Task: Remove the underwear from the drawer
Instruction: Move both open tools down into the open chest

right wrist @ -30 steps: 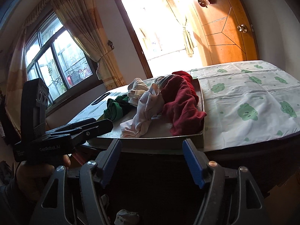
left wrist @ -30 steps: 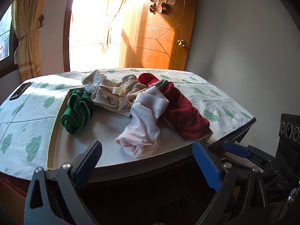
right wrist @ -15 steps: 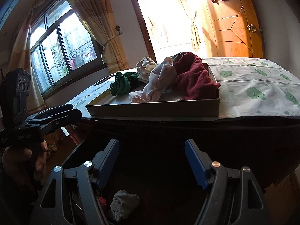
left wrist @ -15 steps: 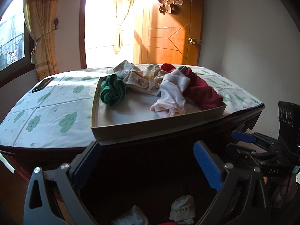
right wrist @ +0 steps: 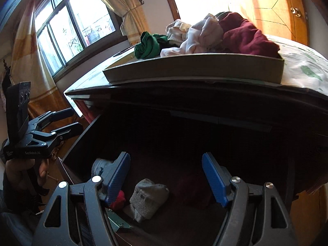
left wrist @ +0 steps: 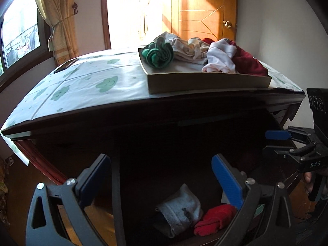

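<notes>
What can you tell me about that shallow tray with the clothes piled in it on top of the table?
The tray is a shallow, flat, rectangular box with low tan walls that look like cardboard and a pale floor. It sits level on the cloud-print cloth, near the table's front edge. Crumpled garments lie in it: a green one at the left, beige and pink ones in the middle, a dark red one at the right.

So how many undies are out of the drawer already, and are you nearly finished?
Several pieces already sit in the tray on top: a green one, a pink one, a dark red one and some beige. Nothing is held now; both the left gripper and right gripper are open over the drawer. A grey piece and a red piece remain.
</notes>
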Demonstrator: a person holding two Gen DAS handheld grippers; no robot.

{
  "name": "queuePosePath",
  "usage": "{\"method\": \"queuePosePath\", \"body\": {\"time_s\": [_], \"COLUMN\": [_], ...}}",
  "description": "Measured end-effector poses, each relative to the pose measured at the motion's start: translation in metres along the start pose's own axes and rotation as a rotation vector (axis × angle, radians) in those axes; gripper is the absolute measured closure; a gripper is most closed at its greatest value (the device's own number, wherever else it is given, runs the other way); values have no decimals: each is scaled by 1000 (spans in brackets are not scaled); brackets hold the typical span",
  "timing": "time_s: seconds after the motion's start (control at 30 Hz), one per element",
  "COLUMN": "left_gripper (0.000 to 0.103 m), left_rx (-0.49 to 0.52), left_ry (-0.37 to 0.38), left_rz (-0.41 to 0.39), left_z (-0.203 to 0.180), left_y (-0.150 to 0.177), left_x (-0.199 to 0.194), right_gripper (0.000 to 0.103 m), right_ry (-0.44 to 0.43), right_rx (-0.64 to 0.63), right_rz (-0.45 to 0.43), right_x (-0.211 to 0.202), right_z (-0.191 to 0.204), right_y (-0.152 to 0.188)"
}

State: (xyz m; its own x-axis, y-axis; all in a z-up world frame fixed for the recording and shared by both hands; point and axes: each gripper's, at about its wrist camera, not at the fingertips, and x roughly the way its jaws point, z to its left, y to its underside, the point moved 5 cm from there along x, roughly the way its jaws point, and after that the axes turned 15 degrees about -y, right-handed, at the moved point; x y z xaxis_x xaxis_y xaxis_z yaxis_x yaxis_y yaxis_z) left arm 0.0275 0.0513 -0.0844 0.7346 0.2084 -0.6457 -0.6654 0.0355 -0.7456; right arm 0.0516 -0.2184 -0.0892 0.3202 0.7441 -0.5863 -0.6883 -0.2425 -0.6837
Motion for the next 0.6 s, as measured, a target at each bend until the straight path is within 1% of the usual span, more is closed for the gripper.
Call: {"method": "queuePosePath", "body": {"time_s": [0.13, 0.27, 0.4, 0.6], "left_gripper": [2, 2, 2, 2], "left_rx": [-5, 8, 19, 27], "left_ry": [-17, -24, -18, -11], "left_rz": [-4, -10, 3, 16], "left_z": [9, 12, 12, 10], "left_y": [-1, -1, 1, 4], "left_x": [1, 1, 4, 7], "right_gripper": [29, 29, 29, 29], "right_ry": [-44, -59, -40, -39], "right_rx": [21, 19, -6, -46], "right_rz": [88, 173, 258, 383], "right_x": [23, 41, 55, 75], "right_z": [5, 10, 8, 9], "right_y": [9, 14, 15, 26]}}
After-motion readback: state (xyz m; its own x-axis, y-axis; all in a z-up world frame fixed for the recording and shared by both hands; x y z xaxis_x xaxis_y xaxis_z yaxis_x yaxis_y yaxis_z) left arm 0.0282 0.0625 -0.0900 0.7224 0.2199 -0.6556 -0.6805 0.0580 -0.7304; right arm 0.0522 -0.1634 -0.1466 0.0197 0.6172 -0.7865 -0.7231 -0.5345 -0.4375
